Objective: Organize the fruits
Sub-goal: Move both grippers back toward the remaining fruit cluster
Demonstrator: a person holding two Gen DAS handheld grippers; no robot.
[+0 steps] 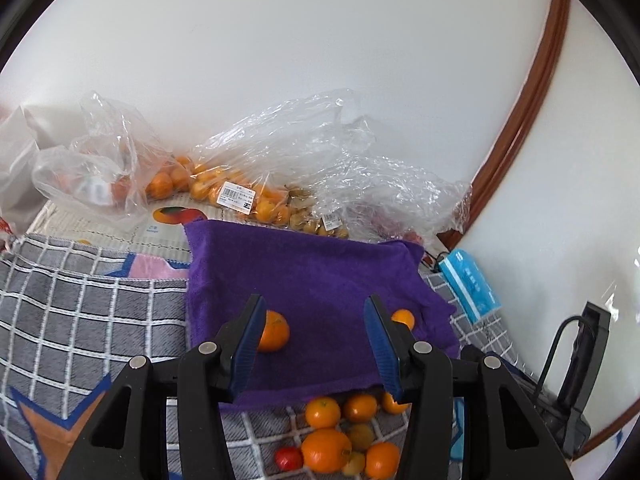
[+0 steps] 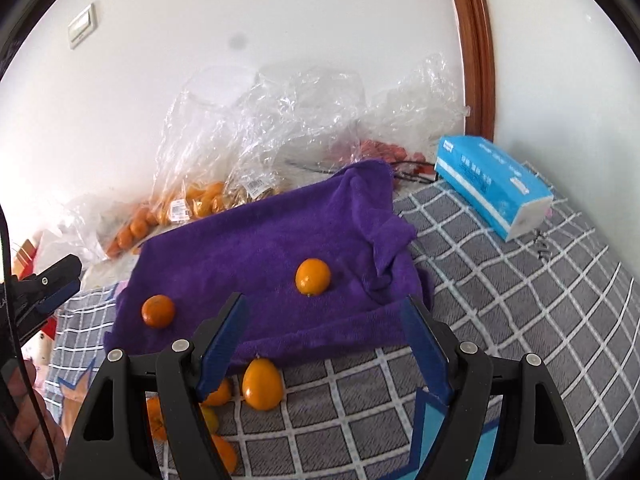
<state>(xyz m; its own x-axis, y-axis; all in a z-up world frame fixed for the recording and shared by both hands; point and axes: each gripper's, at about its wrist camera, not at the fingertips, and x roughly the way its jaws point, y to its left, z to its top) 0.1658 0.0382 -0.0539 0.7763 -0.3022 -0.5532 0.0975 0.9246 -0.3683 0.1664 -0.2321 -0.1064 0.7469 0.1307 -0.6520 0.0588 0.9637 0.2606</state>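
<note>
Left wrist view: left gripper (image 1: 316, 320) spread wide, nothing between the fingers, hovering over the near half of a purple towel (image 1: 312, 276). Two oranges on the towel: one (image 1: 274, 330) just beside the left finger, partly hidden by it, a smaller one (image 1: 404, 318) peeking out behind the right finger. Near the towel's front edge, on the checked blanket (image 1: 80, 320), a loose pile of fruit (image 1: 340, 440) (oranges, a couple of yellow ones, one small red). Far side, against the wall: clear plastic bags (image 1: 248, 168) of small oranges with price labels. Tissue pack (image 1: 470, 288) at right, long axis running near to far.

Right wrist view: right gripper (image 2: 324, 320) also wide open and empty, above the towel's (image 2: 256, 248) near edge. On the towel, one orange (image 2: 313, 277) at centre, stem end pointing toward the camera, another (image 2: 158, 311) to the left, well apart. Just off the front edge, an egg-shaped orange fruit (image 2: 263, 384) on the blanket (image 2: 520, 300), long axis roughly upright in the picture, narrow end touching the towel. More fruit partly behind the left finger. Tissue pack (image 2: 492, 190) far right. Left gripper (image 2: 52, 284) visible at far left edge (too little shown there to judge its opening).
</note>
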